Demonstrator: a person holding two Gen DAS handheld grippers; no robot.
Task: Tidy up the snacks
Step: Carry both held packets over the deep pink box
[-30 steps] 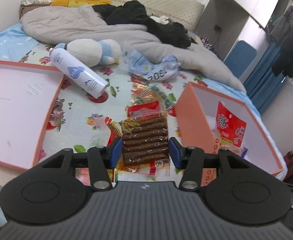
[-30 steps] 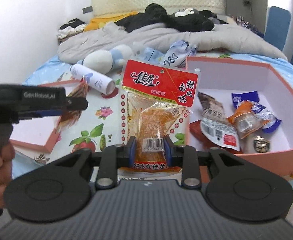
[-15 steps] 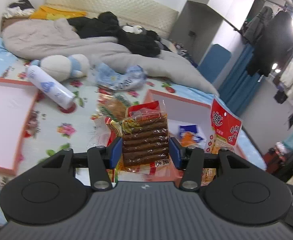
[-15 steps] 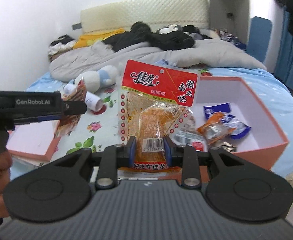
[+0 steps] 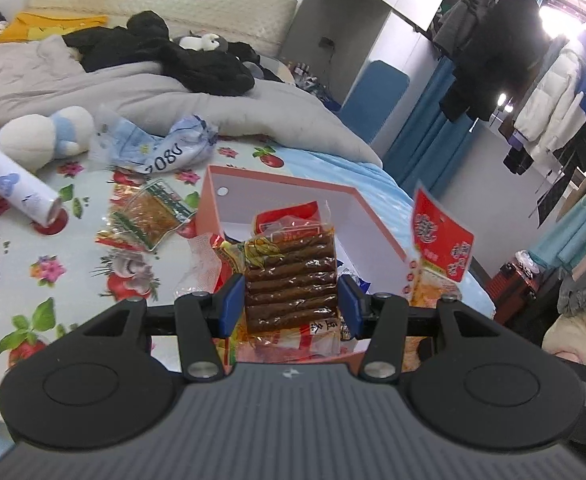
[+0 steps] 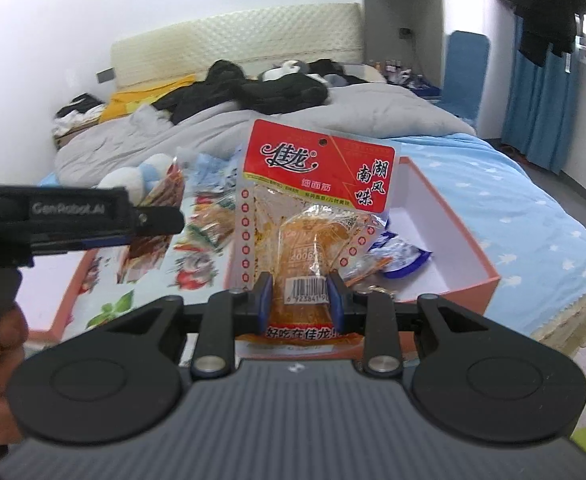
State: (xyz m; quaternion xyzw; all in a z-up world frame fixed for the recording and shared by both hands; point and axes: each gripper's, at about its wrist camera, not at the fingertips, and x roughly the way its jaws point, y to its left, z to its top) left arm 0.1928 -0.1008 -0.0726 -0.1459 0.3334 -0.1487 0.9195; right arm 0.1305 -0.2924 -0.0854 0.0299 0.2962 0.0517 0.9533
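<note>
My left gripper [image 5: 291, 300] is shut on a clear pack of brown snack sticks [image 5: 291, 276] and holds it above the near edge of the open salmon-pink box [image 5: 285, 178]. My right gripper [image 6: 300, 300] is shut on a red-topped pack of orange strips [image 6: 313, 208], held upright above the same box [image 6: 469, 240]; that pack also shows at the right in the left wrist view [image 5: 441, 248]. Blue and orange snack packs [image 6: 401, 254] lie inside the box. A green-striped snack pack [image 5: 149, 216] lies loose on the bed.
The box lid [image 6: 53, 284] lies to the left on the floral sheet. A white spray can [image 5: 13, 184], a plush toy [image 5: 41, 136], a crumpled plastic bag [image 5: 161, 148] and a grey duvet [image 5: 141, 92] lie further back. The left gripper's body [image 6: 53, 220] shows in the right wrist view.
Both grippers have risen and moved right over the pink box, each still holding its pack. The left wrist view has swung from the lid side to face into the box.
</note>
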